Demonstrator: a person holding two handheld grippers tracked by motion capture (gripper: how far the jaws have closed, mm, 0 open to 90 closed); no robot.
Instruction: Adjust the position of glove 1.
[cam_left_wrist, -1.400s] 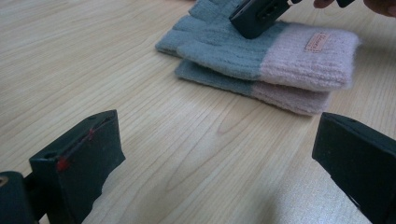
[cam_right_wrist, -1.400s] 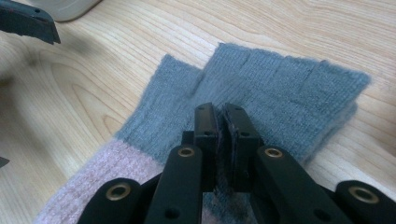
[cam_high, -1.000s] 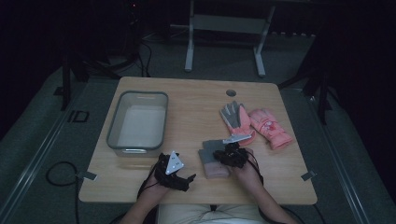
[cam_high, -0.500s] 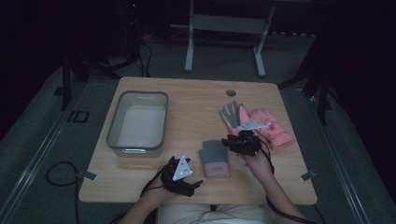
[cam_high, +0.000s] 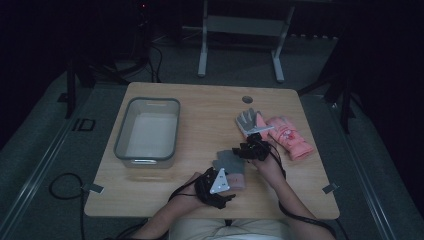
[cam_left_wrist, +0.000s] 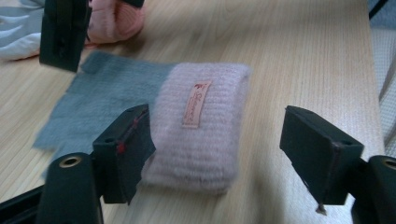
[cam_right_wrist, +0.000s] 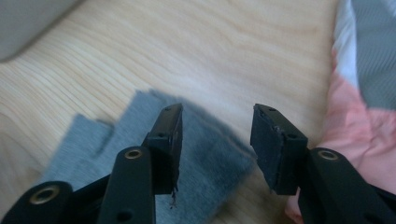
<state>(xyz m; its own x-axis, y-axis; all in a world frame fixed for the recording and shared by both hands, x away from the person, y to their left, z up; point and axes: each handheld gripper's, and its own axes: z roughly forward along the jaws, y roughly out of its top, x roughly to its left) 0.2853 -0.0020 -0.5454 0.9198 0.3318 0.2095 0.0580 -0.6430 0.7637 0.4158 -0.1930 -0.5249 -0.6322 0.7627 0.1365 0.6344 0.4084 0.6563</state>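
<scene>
Grey-and-pink glove (cam_high: 231, 168) lies flat on the table (cam_high: 200, 105), between the two grippers: its pink cuff sits just ahead of the left gripper (cam_left_wrist: 219, 154), its grey finger end lies under the right gripper (cam_right_wrist: 217, 140). Left gripper's jaws have just been closing but grip nothing; the cuff (cam_left_wrist: 201, 130) shows in the gap, pads clear of it on both sides. Right gripper's jaws have just been opening, released, nothing pinched; grey fabric (cam_right_wrist: 205, 163) lies below and between the tips. Pink mitten (cam_high: 290, 137) and the grey-and-white glove (cam_high: 248, 121) lie just beyond the right gripper; tub (cam_high: 147, 132) sits well off to the left gripper's far side. My read: the step is a two-ended pickup or fold of this glove. To do it well: drop the left tips to table level so they straddle the cuff edge, bite deep into the knit, not the label. Right should take one layer at the finger end only, staying clear of the mitten beside it.
</scene>
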